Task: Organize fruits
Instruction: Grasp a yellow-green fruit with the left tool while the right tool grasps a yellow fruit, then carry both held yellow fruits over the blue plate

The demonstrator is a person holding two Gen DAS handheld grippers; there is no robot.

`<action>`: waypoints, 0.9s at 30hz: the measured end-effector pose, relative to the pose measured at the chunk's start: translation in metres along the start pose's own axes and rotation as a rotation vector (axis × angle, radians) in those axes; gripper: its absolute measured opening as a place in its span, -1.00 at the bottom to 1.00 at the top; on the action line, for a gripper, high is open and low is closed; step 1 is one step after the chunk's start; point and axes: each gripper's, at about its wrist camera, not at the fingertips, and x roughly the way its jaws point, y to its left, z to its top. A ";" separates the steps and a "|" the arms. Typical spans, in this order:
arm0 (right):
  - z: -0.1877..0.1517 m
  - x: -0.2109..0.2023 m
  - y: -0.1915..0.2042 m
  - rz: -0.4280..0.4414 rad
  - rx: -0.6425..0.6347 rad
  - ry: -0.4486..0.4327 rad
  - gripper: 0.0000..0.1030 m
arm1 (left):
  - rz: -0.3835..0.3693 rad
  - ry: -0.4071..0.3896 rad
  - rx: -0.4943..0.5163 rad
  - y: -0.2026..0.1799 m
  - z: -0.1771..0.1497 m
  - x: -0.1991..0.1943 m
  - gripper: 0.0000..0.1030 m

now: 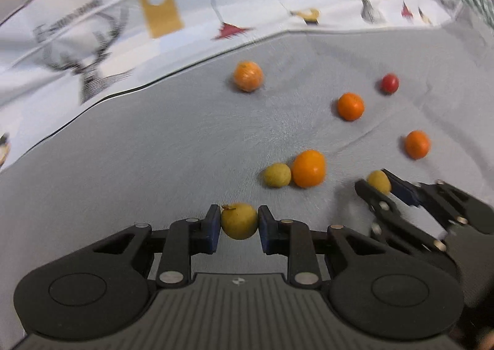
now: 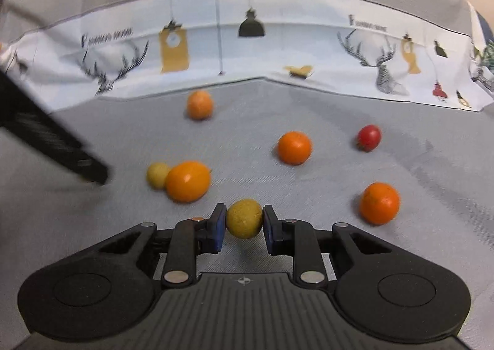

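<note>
My left gripper is shut on a small yellow fruit, its blue pads pressing both sides. To its right in the same view, my right gripper grips a second yellow fruit. The right wrist view shows that gripper shut on its yellow fruit just above the grey cloth. Loose on the cloth lie several oranges, among them a large one touching a third yellow fruit, and one small red fruit.
A white cloth printed with deer and lamps rises along the far edge of the grey cloth. The blurred black body of the left gripper reaches in from the left of the right wrist view. Oranges lie ahead and right.
</note>
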 end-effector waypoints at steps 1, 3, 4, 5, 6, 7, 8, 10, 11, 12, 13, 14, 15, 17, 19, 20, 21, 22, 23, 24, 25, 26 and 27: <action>0.000 -0.003 -0.002 -0.006 0.002 -0.006 -0.49 | 0.003 -0.005 -0.025 0.002 -0.005 -0.016 -0.45; 0.003 -0.012 -0.006 -0.014 0.009 -0.007 -0.49 | 0.016 -0.017 -0.059 0.004 -0.018 -0.048 -0.45; 0.004 -0.020 -0.009 -0.012 0.020 -0.010 -0.49 | 0.021 -0.030 -0.072 0.005 -0.026 -0.065 -0.45; 0.007 -0.030 -0.011 -0.009 0.033 -0.014 -0.49 | 0.025 -0.040 -0.085 0.006 -0.034 -0.083 -0.45; 0.011 -0.042 -0.012 -0.005 0.048 -0.018 -0.49 | 0.029 -0.046 -0.094 0.007 -0.042 -0.098 -0.45; 0.014 -0.056 -0.013 0.005 0.064 -0.022 -0.49 | 0.039 -0.054 -0.102 0.007 -0.050 -0.114 -0.45; 0.018 -0.069 -0.013 0.026 0.080 -0.030 -0.49 | 0.048 -0.064 -0.111 0.008 -0.059 -0.129 -0.45; 0.023 -0.102 -0.010 0.083 0.102 -0.049 -0.49 | 0.061 -0.077 -0.127 0.011 -0.077 -0.157 -0.45; 0.024 -0.122 -0.007 0.117 0.106 -0.057 -0.49 | 0.072 -0.085 -0.138 0.012 -0.087 -0.170 -0.45; 0.024 -0.138 -0.005 0.148 0.109 -0.058 -0.49 | 0.078 -0.092 -0.147 0.014 -0.098 -0.183 -0.45; 0.024 -0.158 0.000 0.191 0.114 -0.057 -0.49 | 0.087 -0.101 -0.161 0.016 -0.109 -0.196 -0.45; 0.022 -0.174 0.004 0.225 0.113 -0.056 -0.49 | 0.093 -0.105 -0.175 0.019 -0.120 -0.207 -0.45; 0.020 -0.191 0.011 0.263 0.108 -0.052 -0.49 | 0.096 -0.107 -0.193 0.022 -0.132 -0.218 -0.45; 0.016 -0.221 0.023 0.332 0.095 -0.044 -0.49 | 0.105 -0.112 -0.229 0.029 -0.156 -0.237 -0.45; 0.013 -0.248 0.038 0.394 0.048 -0.046 -0.49 | 0.116 -0.113 -0.265 0.035 -0.180 -0.254 -0.45; 0.011 -0.260 0.045 0.419 0.021 -0.053 -0.49 | 0.124 -0.117 -0.282 0.038 -0.191 -0.261 -0.45; 0.010 -0.272 0.052 0.446 -0.005 -0.062 -0.49 | 0.133 -0.120 -0.300 0.041 -0.202 -0.268 -0.45; 0.010 -0.282 0.059 0.469 -0.025 -0.068 -0.49 | 0.144 -0.123 -0.320 0.043 -0.214 -0.275 -0.45; 0.010 -0.291 0.064 0.492 -0.041 -0.073 -0.49 | 0.154 -0.129 -0.336 0.045 -0.224 -0.281 -0.45; 0.010 -0.299 0.070 0.512 -0.053 -0.076 -0.49 | 0.165 -0.137 -0.352 0.047 -0.234 -0.288 -0.45; 0.010 -0.307 0.077 0.536 -0.073 -0.077 -0.49 | 0.175 -0.144 -0.368 0.048 -0.243 -0.294 -0.45; 0.009 -0.314 0.083 0.550 -0.094 -0.079 -0.49 | 0.181 -0.152 -0.384 0.049 -0.252 -0.300 -0.45; 0.008 -0.320 0.088 0.558 -0.113 -0.081 -0.49 | 0.181 -0.159 -0.402 0.049 -0.261 -0.306 -0.45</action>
